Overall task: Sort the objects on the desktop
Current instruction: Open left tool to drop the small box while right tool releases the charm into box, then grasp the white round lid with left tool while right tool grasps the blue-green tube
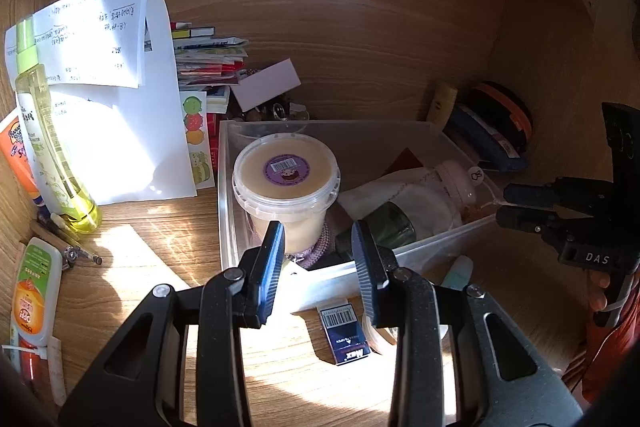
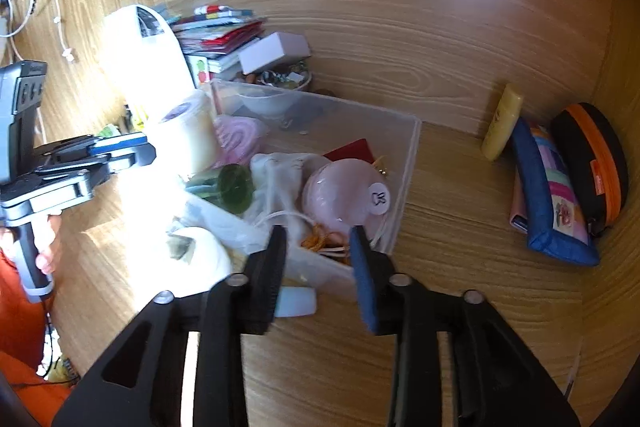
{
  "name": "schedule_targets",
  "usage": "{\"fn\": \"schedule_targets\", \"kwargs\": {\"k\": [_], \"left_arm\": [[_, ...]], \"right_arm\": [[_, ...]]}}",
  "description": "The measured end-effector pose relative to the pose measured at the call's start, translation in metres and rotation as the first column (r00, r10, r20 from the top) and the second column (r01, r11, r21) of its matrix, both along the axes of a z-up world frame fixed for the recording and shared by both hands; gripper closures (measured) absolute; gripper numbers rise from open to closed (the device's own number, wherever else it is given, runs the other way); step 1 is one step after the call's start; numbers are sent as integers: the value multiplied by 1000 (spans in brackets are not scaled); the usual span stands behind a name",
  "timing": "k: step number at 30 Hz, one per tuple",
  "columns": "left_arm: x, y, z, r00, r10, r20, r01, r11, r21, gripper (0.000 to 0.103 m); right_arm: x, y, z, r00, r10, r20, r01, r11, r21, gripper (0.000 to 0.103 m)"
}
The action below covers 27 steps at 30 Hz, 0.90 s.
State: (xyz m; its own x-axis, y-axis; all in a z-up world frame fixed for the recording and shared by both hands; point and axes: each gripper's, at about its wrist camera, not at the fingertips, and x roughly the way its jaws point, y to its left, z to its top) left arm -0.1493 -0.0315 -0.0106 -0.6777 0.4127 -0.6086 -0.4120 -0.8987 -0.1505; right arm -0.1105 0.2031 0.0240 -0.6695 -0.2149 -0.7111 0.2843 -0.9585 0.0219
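Observation:
A clear plastic bin [image 1: 424, 251] [image 2: 404, 163] sits on the wooden desk. In it stand a cream tub with a purple sticker [image 1: 286, 179] [image 2: 188, 135], a pink round case [image 2: 344, 197], a dark green cup [image 1: 390, 223] [image 2: 236, 189] and white cloth. My left gripper [image 1: 318, 247] is open and empty, just above the bin's near edge. My right gripper [image 2: 318, 247] is open and empty over the bin's near right corner; it also shows at the right of the left wrist view [image 1: 504, 205]. A dark Max staple box [image 1: 346, 333] lies in front of the bin.
A yellow-green bottle [image 1: 44, 139], an orange-labelled tube [image 1: 32, 291] and papers [image 1: 116, 95] stand at the left. Stacked booklets and a white box [image 2: 276, 51] lie behind the bin. A yellow tube [image 2: 502, 123], a blue pouch [image 2: 552, 199] and a black-orange case [image 2: 596, 163] lie at the right.

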Motion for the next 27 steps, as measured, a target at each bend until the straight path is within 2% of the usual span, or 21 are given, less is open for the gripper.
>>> {"fn": "schedule_targets", "kwargs": {"k": [4,8,13,17,19,22,27], "left_arm": [[9,2,5,1000,1,-22,-1,1000,-11,57],[19,2,11,999,-2,-45,1,1000,-23,55],[31,0,17,999,-6,-52,5,1000,-13,33],[42,0,21,998,-2,-65,1,1000,-18,22],[47,0,22,998,-1,-69,0,1000,-18,8],[57,1,26,997,-2,-81,0,1000,-23,7],[68,3,26,996,10,-94,-14,999,-43,6]], "right_arm": [[12,-8,5,999,19,-29,-18,1000,17,63],[20,-14,7,998,34,-45,-32,999,35,48],[33,-19,10,997,52,-62,-50,998,41,42],[44,-22,11,995,59,-74,-55,997,53,34],[51,-23,12,994,63,-91,-57,997,57,29],[61,-25,13,992,63,-112,-55,996,68,20],[73,-28,12,989,67,-131,-54,994,99,19]]}}
